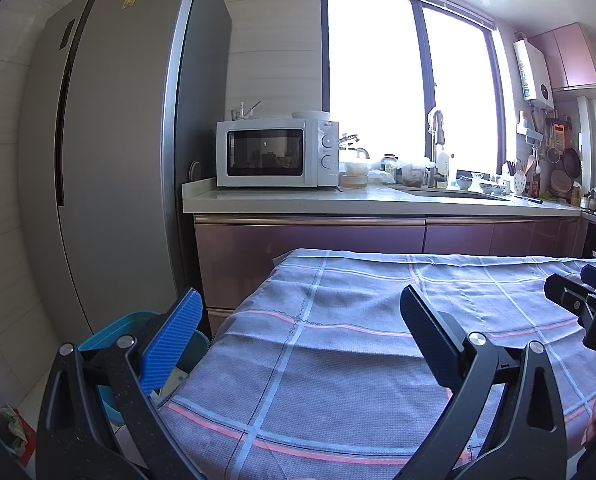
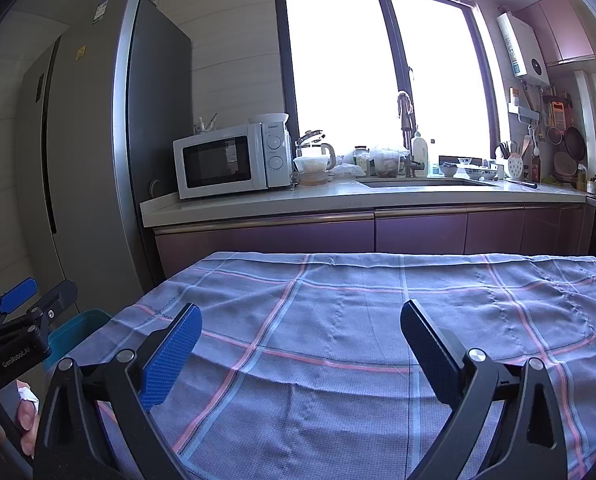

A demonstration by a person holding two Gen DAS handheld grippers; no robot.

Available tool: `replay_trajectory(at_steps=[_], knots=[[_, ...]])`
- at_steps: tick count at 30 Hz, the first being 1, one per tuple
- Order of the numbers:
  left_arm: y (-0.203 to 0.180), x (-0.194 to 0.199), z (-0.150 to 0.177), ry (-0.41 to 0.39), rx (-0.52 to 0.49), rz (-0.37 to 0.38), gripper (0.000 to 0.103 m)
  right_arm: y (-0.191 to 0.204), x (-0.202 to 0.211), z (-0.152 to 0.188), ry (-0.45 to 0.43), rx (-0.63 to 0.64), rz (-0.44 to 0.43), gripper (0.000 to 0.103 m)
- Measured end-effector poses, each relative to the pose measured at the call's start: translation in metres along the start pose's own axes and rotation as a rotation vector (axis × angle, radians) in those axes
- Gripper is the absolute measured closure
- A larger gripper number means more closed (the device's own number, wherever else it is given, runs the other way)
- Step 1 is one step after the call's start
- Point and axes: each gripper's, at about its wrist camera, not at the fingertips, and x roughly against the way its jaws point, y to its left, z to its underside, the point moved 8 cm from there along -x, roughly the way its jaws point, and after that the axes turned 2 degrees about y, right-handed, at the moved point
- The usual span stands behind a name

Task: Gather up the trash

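My left gripper [image 1: 300, 308] is open and empty, held over the left edge of a table covered with a blue-grey checked cloth [image 1: 378, 340]. A teal bin [image 1: 110, 332] stands on the floor left of the table, partly hidden behind my left finger; something pale lies inside it. My right gripper [image 2: 300, 320] is open and empty above the cloth [image 2: 338, 320]. The left gripper also shows in the right wrist view [image 2: 22, 300], and the bin [image 2: 74, 332] beside it. No trash shows on the cloth.
A tall grey fridge [image 1: 118, 160] stands on the left. Behind the table runs a counter [image 1: 338, 200] with a white microwave [image 1: 274, 152], a sink, a tap and several containers. Something red and green [image 1: 10, 424] lies on the floor at lower left.
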Motion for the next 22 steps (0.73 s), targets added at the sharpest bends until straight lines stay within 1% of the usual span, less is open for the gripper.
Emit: replay_trajectory(at_steps=[7,12,14,16,19,22], knots=[[-0.001,0.001,0.0,0.0,-0.006,-0.008,0.006,-0.001,-0.001,0.001,0.002,-0.005,-0.001,0.007],[-0.003,0.0,0.0,0.002,-0.005,0.009,0.006,-0.001,-0.001,0.001,0.002,-0.005,0.001,0.007],[-0.005,-0.003,0.001,0.015,-0.01,0.014,0.006,-0.003,-0.002,0.002,0.004,-0.006,0.003,0.007],[-0.01,-0.011,0.004,0.059,-0.012,0.046,0.006,-0.006,-0.003,0.002,0.012,-0.011,0.003,0.007],[-0.017,-0.033,0.013,0.154,-0.018,0.083,0.006,-0.017,-0.008,0.005,0.036,-0.019,0.02,0.007],[-0.024,-0.065,0.023,0.272,-0.009,0.115,0.006,-0.034,-0.012,0.007,0.068,-0.037,0.043,0.007]])
